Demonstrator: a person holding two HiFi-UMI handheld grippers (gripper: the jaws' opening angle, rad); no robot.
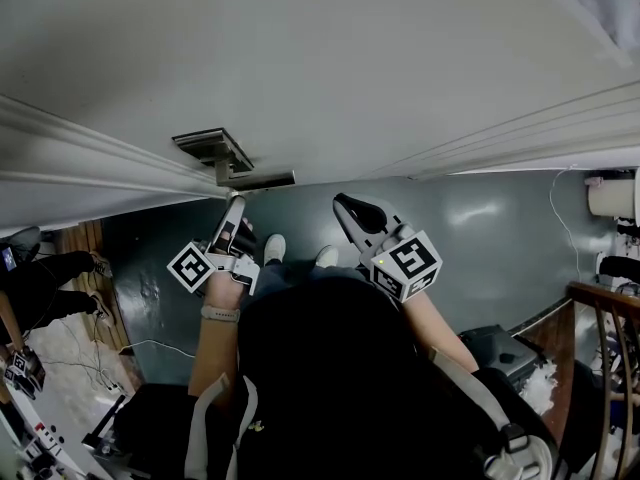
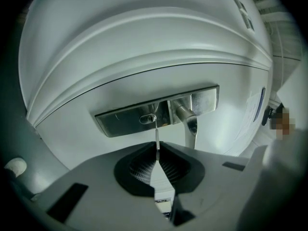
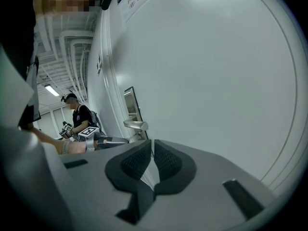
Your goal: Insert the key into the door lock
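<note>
The left gripper (image 2: 156, 154) pinches the key (image 2: 156, 136), tip at the keyhole (image 2: 147, 119) (right gripper (image 3: 151, 154) closed, empty); it should press straight along the blade.

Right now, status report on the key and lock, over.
Left hand-held gripper shut on key. Key tip at keyhole, depth unclear. Right hand-held gripper shut, empty. Nothing blocking.

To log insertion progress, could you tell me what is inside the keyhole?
The tip of the key meets the keyhole in the lock plate, with the key held in the shut left gripper. How far the blade has entered is hidden inside the lock.
</note>
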